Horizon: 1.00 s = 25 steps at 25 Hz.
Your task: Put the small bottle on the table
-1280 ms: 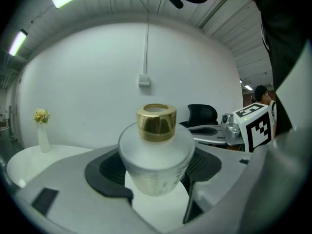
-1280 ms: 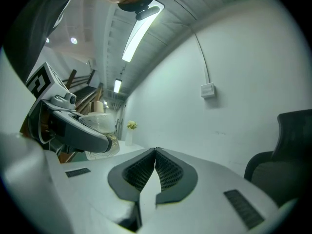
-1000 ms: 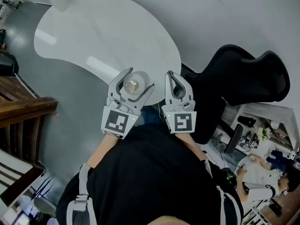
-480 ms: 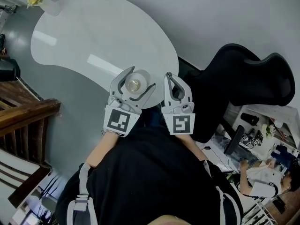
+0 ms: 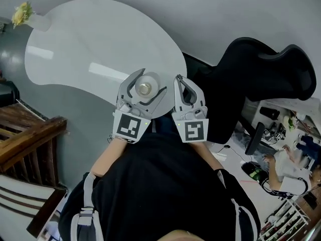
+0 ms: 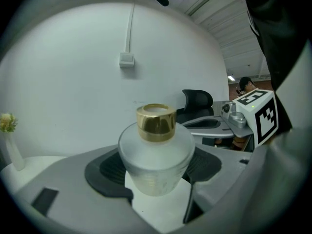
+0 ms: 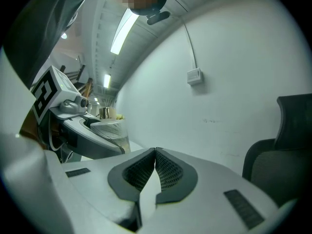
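My left gripper (image 5: 148, 83) is pinching the small bottle (image 6: 155, 155) by its round, frosty sides. One dark pad sits on each side, so it cannot slip out. The bottle stands straight up with its gold cap (image 6: 155, 122) on top. I think I hold it that way so it can go down flat on its bottom. My right gripper (image 7: 155, 167) has its jaws pressed together and holds nothing. It waits just beside the left one in the middle of the head view, because I think one gripper is enough for a little bottle. The bottle is in the middle of that view too, right over the near edge of the white desk (image 5: 90, 44). I cannot tell if its bottom touches the desk yet. The desk spreads out toward the upper left of the frame, and it is bare there, so I would take the bottle a bit farther in, away from the edge, before I let go. A vase (image 5: 30, 16) with a yellow flower stands in the upper left corner, well apart. A black chair (image 5: 261, 79) is at the right.
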{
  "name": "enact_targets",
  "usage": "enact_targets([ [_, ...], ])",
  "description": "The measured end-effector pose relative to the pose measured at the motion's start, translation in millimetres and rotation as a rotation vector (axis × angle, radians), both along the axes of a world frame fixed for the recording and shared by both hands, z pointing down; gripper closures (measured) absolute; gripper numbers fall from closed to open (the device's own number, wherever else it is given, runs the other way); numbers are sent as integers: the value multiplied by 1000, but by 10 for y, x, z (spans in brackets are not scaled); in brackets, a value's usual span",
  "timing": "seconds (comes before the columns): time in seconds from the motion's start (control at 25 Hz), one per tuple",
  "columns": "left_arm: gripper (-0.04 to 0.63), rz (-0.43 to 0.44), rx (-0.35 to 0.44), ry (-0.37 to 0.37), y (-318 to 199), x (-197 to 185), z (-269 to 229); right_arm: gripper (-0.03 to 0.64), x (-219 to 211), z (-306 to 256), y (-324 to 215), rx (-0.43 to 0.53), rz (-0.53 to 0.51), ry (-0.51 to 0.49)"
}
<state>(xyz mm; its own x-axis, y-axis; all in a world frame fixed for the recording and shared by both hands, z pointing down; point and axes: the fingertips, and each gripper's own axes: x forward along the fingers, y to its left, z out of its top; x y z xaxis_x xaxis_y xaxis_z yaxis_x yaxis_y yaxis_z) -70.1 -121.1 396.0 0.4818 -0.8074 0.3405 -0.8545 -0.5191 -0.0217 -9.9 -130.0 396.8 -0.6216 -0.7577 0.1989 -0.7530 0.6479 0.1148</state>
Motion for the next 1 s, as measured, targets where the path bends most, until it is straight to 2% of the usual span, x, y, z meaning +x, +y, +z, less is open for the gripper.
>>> enact_targets([
  [0.84, 261, 209, -59, -49, -643, 395, 666, 594, 290, 511, -444, -88, 145, 20],
  [0.88, 261, 215, -62, -49, -658, 413, 703, 594, 294, 512, -465, -72, 144, 18],
  [1.0, 261, 240, -67, -63, -706, 463, 837, 594, 264, 399, -576, 59, 122, -12],
])
